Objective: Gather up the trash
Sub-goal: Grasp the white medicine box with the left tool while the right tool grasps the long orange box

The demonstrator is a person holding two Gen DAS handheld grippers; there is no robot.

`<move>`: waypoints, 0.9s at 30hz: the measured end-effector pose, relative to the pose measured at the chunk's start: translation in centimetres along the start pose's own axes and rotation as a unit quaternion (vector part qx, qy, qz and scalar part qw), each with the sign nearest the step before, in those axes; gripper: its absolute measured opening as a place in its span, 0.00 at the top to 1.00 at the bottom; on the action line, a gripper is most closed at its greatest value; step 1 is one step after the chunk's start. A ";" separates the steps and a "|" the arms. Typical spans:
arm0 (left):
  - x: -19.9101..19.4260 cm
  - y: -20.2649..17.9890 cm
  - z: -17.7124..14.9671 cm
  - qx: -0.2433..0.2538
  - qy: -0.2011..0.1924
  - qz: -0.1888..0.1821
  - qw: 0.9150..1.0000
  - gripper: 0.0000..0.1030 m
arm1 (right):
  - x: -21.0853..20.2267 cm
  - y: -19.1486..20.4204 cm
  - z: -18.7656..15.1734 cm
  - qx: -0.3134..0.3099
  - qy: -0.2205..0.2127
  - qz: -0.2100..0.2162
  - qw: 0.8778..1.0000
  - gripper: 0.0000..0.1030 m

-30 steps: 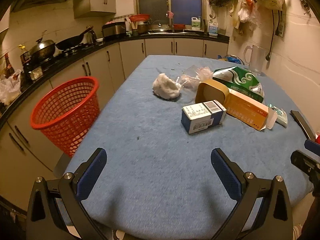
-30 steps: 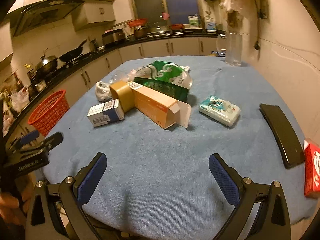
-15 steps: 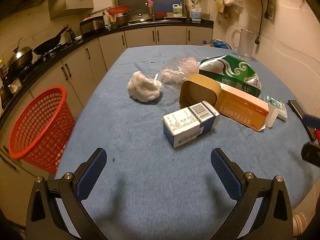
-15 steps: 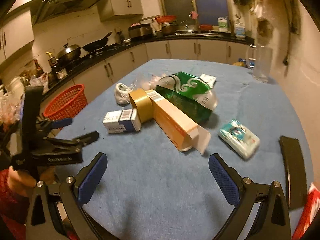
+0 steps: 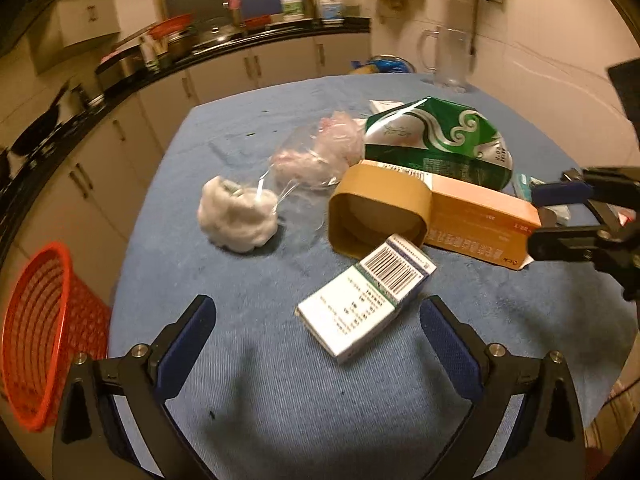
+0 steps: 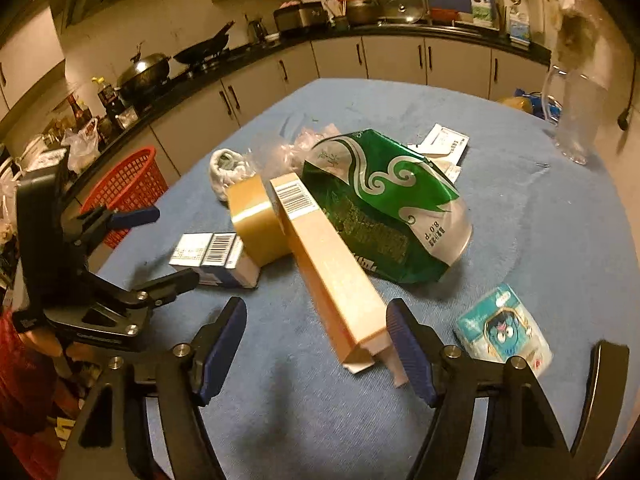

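Trash lies on a blue-clothed table: a small white and blue box, a long orange carton, a brown tape roll, a green foil bag, a white wad and crumpled clear plastic. My left gripper is open, just short of the small box. My right gripper is open, its fingers either side of the carton's near end. A red basket stands beside the table's left edge.
A tissue pack and a dark flat object lie at the right. A glass jug stands at the table's far side. White paper packets lie behind the green bag. Kitchen counters run along the left and back.
Both grippers have moved forward over the table. The small box now lies close in front of the left gripper, and the carton's end now sits between the right gripper's fingers.
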State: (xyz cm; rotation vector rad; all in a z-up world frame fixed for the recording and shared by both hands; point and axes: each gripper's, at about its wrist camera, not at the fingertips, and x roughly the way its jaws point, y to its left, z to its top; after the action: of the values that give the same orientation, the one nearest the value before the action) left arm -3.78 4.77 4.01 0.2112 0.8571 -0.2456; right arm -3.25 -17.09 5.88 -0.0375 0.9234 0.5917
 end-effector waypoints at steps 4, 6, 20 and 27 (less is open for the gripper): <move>0.7 0.2 0.6 0.017 0.007 -0.019 1.000 0.12 | 0.5 0.1 0.5 -0.014 0.006 0.002 1.000 0.28; 1.0 -0.1 0.7 0.029 0.009 -0.030 0.999 0.16 | 0.7 0.1 0.7 -0.017 0.008 0.004 1.000 0.29; 3.0 -0.9 0.6 0.061 0.029 -0.067 0.995 0.42 | 1.9 -2.2 2.5 -0.011 0.023 0.025 0.999 0.32; 2.7 -1.5 0.1 0.043 0.024 -0.063 0.997 0.48 | 4.1 -0.5 2.3 -0.029 0.053 0.030 0.998 0.71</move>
State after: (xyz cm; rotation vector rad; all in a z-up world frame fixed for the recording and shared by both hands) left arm -2.45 2.93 1.85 0.2449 0.9096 -0.3983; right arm 0.61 -14.99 4.07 -0.0948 1.0136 0.6783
